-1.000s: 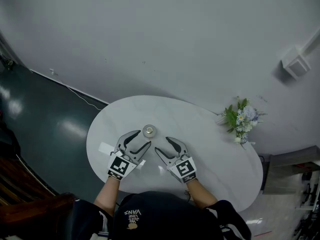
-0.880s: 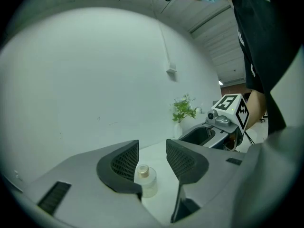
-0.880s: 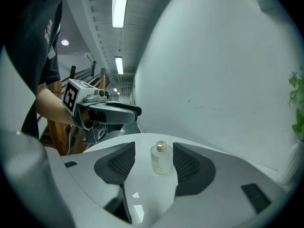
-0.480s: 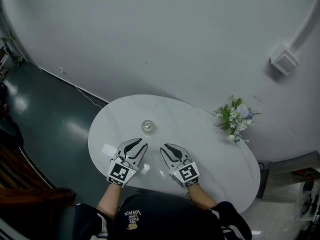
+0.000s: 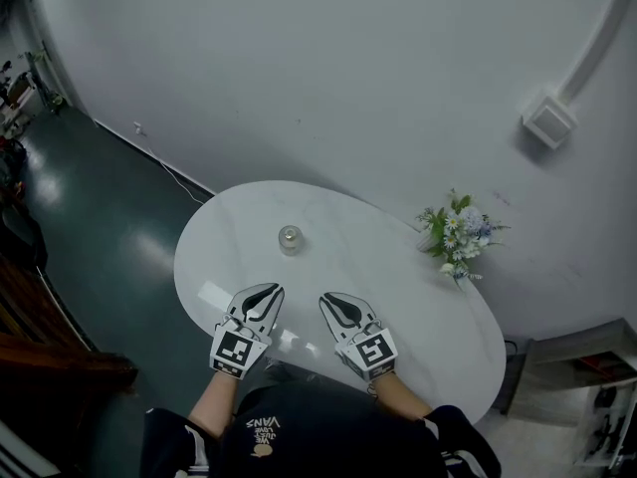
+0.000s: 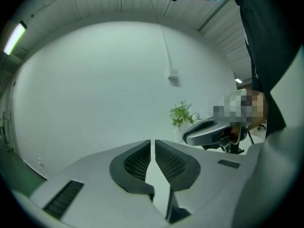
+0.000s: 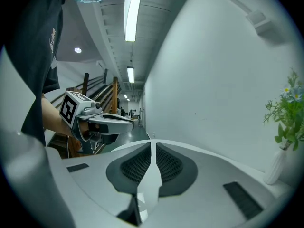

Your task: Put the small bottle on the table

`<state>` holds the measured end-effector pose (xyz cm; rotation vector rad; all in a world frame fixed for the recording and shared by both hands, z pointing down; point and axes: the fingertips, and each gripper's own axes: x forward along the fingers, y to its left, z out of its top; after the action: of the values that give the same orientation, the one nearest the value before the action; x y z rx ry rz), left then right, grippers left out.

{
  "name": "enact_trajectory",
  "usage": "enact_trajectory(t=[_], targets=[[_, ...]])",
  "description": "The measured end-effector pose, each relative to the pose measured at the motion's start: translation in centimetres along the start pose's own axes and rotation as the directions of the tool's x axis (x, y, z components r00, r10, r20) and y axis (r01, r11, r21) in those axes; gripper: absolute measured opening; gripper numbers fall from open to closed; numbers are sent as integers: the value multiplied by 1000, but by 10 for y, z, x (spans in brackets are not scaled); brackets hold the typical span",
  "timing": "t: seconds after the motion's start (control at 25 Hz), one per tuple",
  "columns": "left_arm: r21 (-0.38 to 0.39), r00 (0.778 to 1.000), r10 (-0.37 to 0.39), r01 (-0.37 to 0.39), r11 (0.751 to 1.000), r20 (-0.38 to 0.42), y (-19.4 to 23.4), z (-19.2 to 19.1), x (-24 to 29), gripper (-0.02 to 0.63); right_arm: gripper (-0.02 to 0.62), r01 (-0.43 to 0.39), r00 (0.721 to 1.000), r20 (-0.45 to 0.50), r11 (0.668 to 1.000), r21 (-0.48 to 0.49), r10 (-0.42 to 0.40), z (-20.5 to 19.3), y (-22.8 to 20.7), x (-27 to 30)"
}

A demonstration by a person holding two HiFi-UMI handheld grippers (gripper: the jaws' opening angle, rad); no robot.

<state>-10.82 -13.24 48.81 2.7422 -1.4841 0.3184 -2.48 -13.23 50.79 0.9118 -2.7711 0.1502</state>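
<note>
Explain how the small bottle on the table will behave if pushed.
The small bottle looks clear, perhaps glass: probably rigid, slippery, breakable. It stands upright on the glossy table, so a push likely slides it; being round, it could roll if tipped.

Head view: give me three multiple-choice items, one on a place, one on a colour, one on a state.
1. The small bottle stands: A. on the table; B. on the floor; C. on a chair.
2. The table top is: A. black; B. white; C. wooden brown.
3. The left tool holds: A. the bottle; B. a cup; C. nothing.

A: it rests on the top, apart from the flowers.
B: the top is pale all over.
C: its jaws are closing with nothing between them.
</note>
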Motion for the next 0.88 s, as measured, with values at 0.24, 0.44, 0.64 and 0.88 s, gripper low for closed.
enact_trajectory(t=[0.24, 0.44, 0.64, 0.88], targets=[[22, 999, 29, -29, 999, -14, -29, 2, -20, 29, 55, -17, 1000, 6, 999, 28, 17, -9, 5, -33], [0, 997, 71, -71, 997, 5, -53, 4, -36, 20, 54, -43, 999, -3, 999, 11, 43, -18, 13, -58], [-27, 994, 112, -112, 993, -10, -72, -4, -51, 20, 49, -59, 998, -14, 998, 17, 59, -18, 20, -77], [-47, 990, 143, -143, 989, -19, -90, -11, -62, 20, 48, -59, 998, -10, 998, 14, 59, -27, 21, -91]])
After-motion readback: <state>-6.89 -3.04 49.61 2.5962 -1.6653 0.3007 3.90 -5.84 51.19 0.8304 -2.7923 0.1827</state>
